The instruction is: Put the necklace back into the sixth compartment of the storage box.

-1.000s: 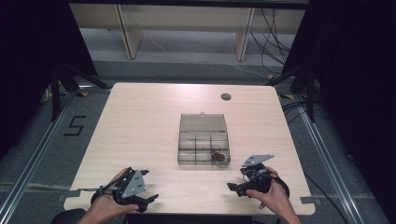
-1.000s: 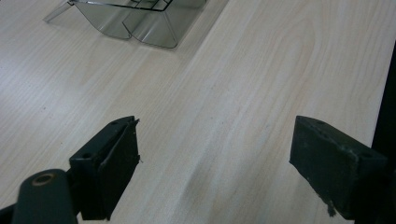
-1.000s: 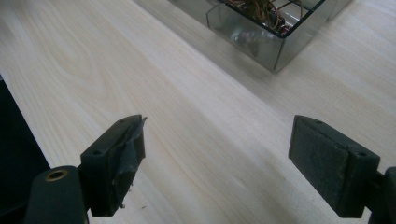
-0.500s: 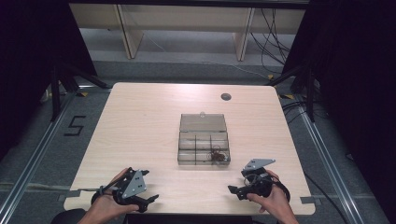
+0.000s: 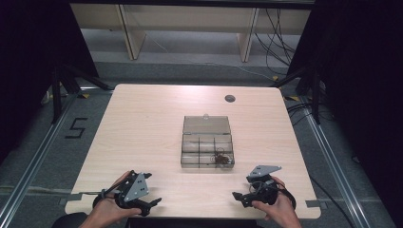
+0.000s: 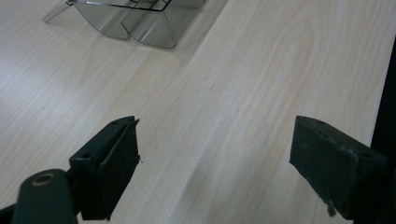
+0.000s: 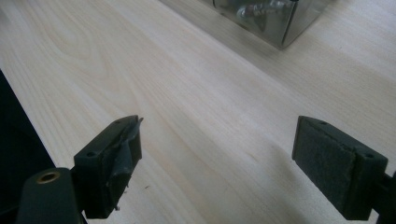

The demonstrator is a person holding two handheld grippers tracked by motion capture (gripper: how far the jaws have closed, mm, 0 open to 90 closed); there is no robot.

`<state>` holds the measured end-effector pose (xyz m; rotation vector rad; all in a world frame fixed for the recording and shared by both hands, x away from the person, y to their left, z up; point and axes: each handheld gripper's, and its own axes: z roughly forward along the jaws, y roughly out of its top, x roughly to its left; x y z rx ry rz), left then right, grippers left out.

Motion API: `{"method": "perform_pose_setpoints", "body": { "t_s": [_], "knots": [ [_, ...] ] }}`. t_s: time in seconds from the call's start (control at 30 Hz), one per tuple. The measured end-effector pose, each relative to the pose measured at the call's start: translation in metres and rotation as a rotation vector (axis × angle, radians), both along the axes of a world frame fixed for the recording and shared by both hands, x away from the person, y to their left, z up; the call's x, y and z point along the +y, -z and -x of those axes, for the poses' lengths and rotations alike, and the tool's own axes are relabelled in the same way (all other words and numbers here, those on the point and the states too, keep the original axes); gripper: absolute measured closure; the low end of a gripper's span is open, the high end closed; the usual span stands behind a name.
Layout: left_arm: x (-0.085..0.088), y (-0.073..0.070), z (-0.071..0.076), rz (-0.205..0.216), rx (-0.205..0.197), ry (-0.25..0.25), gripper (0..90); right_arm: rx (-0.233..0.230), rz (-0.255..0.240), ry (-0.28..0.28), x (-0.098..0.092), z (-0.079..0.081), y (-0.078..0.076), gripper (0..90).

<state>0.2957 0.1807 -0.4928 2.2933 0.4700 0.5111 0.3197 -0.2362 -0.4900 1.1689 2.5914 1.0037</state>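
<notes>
Pale wood-grain tabletop (image 5: 142, 133) with rounded corners stands on a grey floor, with dark drapes to both sides and light shelving beyond. Near its middle, a little toward the person's edge, sits a clear smoky-grey plastic compartment box (image 5: 207, 142) with its hinged lid laid open flat on the far side; thin dividers split the tray into small cells, and a tangle of dark wiry bits (image 5: 220, 158) lies in the near right cell. A small round dark grommet (image 5: 230, 98) sits in the tabletop's far right part. On the floor to the left, a black "5" (image 5: 76, 128) is marked. The left gripper (image 5: 151, 203) rests at the near left edge, its fingers (image 6: 114, 163) spread wide over bare wood. The right gripper (image 5: 236, 196) lies at the near right edge, its fingers (image 7: 112, 165) equally wide apart and holding nothing, well apart from the box.
</notes>
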Motion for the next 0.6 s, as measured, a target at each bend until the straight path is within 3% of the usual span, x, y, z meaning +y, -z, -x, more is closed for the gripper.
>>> {"method": "perform_pose_setpoints", "body": {
  "t_s": [0.1,0.2,0.23,0.27,0.3,0.47,0.53,0.6],
  "knots": [
    [0.0002,0.0002,-0.0007,-0.012,0.001,0.002,15.0,-0.018,-0.011,-0.002,0.0008,0.0010,0.0027,16.6],
    [0.0003,0.0002,-0.0005,-0.010,-0.002,0.000,15.0,-0.002,0.009,0.018,0.0004,0.0042,0.0005,16.5],
    [0.0003,0.0003,-0.0008,-0.010,-0.002,0.001,15.0,-0.048,-0.003,-0.010,0.0000,0.0023,0.0040,16.5],
    [0.0000,0.0006,-0.0007,-0.010,-0.008,-0.005,15.0,-0.009,0.001,0.002,-0.0002,0.0043,0.0009,16.5],
    [0.0002,0.0003,-0.0009,-0.009,-0.001,0.002,15.0,-0.022,-0.016,0.006,0.0004,0.0042,0.0031,16.5],
    [0.0004,-0.0007,-0.0005,-0.026,0.007,0.004,15.0,-0.012,0.000,0.003,-0.0003,0.0060,0.0028,16.5],
    [-0.0001,0.0002,-0.0003,0.001,0.003,0.001,15.0,-0.014,0.004,0.003,-0.0003,0.0057,0.0035,16.5],
    [0.0006,0.0000,-0.0009,-0.013,-0.004,0.001,15.0,-0.016,0.005,0.004,-0.0007,0.0050,0.0042,16.6]
  ]
}}
